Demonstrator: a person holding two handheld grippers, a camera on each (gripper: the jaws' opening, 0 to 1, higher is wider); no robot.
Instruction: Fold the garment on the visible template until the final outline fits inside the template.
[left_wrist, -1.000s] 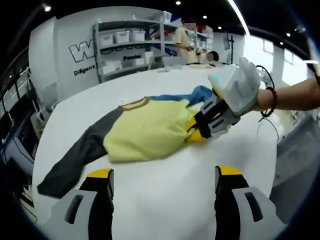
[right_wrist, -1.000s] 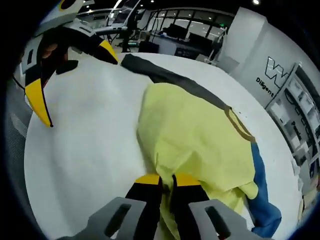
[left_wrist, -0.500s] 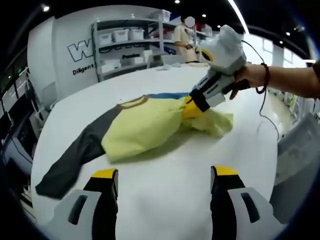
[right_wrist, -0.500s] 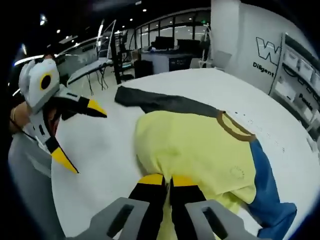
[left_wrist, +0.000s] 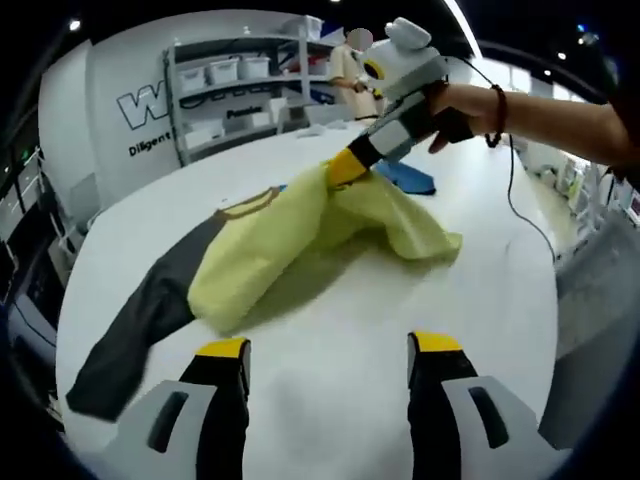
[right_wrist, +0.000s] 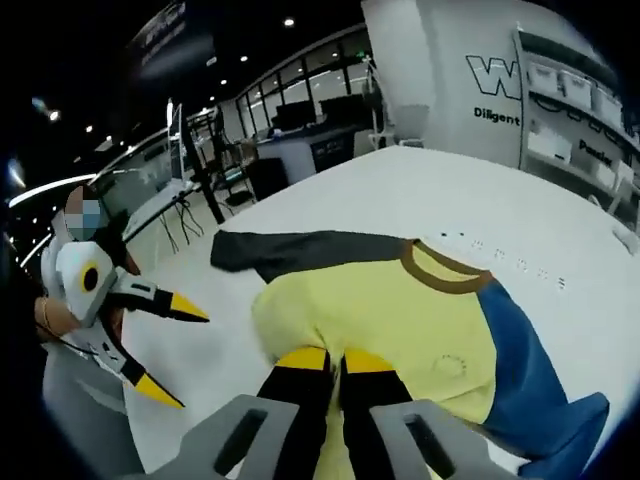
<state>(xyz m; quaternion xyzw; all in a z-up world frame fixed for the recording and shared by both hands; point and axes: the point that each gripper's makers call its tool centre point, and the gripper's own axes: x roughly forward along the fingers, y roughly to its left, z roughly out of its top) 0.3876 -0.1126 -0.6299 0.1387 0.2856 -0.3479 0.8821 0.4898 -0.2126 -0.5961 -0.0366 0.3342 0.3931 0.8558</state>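
Observation:
The garment lies on the white table (left_wrist: 330, 300): a yellow body (left_wrist: 270, 245), a dark grey sleeve (left_wrist: 140, 320) and a blue sleeve (left_wrist: 405, 178). In the left gripper view my right gripper (left_wrist: 345, 168) is shut on a bunch of the yellow cloth, held up off the table. The right gripper view has the same grip (right_wrist: 325, 358) at the bottom, with the brown collar (right_wrist: 440, 275), grey sleeve (right_wrist: 300, 250) and blue sleeve (right_wrist: 530, 370) beyond. My left gripper (left_wrist: 330, 350) is open and holds nothing, short of the garment's near edge; from the other side it (right_wrist: 160, 345) hovers at the left.
A row of small marks (right_wrist: 500, 258) runs across the table past the collar. Shelves with bins (left_wrist: 230, 90) and a standing person (left_wrist: 350, 70) are behind the table. A cable (left_wrist: 520, 220) trails over the right side. Desks (right_wrist: 290, 150) stand beyond the far edge.
My right gripper has lifted the pinched yellow cloth higher and carried it toward the far side, uncovering the blue sleeve's end. The left gripper has stayed open at the near edge.

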